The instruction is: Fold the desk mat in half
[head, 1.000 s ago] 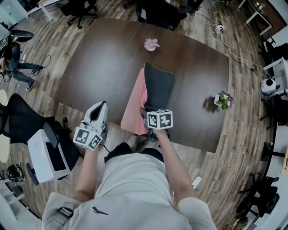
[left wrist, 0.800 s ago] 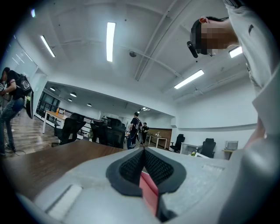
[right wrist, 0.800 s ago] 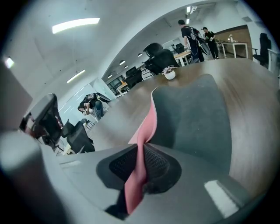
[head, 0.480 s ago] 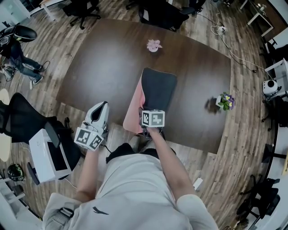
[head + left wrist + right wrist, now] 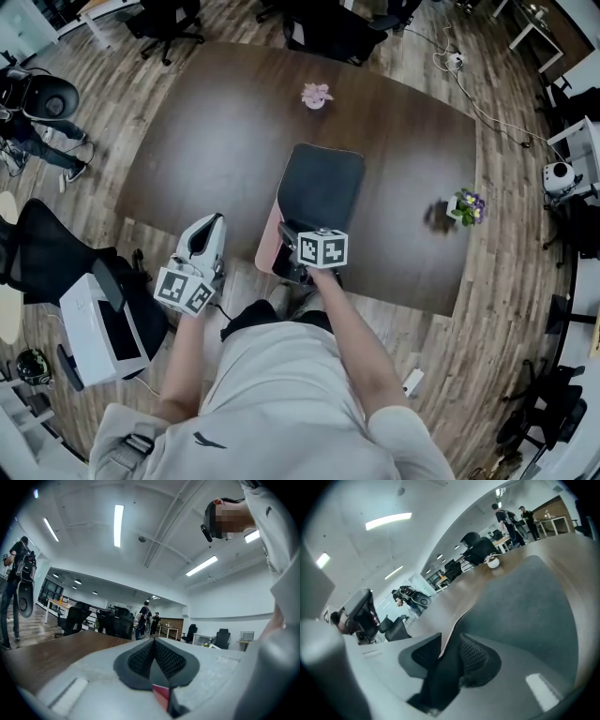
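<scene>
In the head view the folded desk mat (image 5: 321,187) lies mid-frame, near edge at the worktop (image 5: 206,141) rim, bare wood around; the left gripper view shows the left gripper (image 5: 153,641) closed and empty; in the right gripper view the right gripper (image 5: 450,641), its jaws just opening, loosely straddles the mat's edge.

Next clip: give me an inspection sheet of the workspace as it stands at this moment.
Surface: dark brown table.
Job's things: desk mat folded, dark side up, pink strip showing at near left.
Clutter: pink ornament near the far edge; flower pot at right.
Grippers: left claw shut, empty, at the table's near left edge; right claw at the mat's near end, jaws just been opening, mat edge between them.
Cables: cable with white plug on the floor.
Surroundings: office chairs, wood floor.
</scene>
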Demonstrator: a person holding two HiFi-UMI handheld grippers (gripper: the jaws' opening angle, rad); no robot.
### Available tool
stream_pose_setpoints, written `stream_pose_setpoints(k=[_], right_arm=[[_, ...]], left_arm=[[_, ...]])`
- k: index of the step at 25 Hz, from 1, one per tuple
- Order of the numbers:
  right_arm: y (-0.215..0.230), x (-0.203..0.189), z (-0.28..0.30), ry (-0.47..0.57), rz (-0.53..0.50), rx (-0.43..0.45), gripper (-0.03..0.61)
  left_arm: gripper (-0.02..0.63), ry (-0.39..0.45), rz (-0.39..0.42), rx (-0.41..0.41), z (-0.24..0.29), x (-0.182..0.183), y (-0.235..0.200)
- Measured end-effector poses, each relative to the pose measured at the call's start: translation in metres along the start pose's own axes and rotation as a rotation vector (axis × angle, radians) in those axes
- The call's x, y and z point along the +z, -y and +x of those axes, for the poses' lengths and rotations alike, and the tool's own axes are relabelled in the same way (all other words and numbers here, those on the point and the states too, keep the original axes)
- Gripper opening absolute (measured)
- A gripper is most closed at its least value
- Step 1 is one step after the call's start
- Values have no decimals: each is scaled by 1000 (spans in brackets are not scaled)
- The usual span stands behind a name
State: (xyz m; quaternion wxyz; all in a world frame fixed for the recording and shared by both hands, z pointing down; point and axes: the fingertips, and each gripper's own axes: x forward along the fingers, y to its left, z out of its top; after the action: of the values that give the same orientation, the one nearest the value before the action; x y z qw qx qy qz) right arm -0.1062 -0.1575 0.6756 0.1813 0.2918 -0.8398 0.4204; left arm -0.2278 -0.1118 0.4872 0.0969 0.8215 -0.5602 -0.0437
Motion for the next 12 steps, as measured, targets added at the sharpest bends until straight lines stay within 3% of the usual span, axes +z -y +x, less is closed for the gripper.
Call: stream_pose_setpoints(k=[1,5,12], right_arm=[[-5,-2,0,-16,-24,13,126],[-9,-6,-6,-9,-59,1,54],[-10,6,-42,83,-38,18,54]], left_arm=[[5,-1,0,-2,1,0,1],[5,2,-5,-17,3,-2,6],[5,-3,-15,-57,14,-8,18]])
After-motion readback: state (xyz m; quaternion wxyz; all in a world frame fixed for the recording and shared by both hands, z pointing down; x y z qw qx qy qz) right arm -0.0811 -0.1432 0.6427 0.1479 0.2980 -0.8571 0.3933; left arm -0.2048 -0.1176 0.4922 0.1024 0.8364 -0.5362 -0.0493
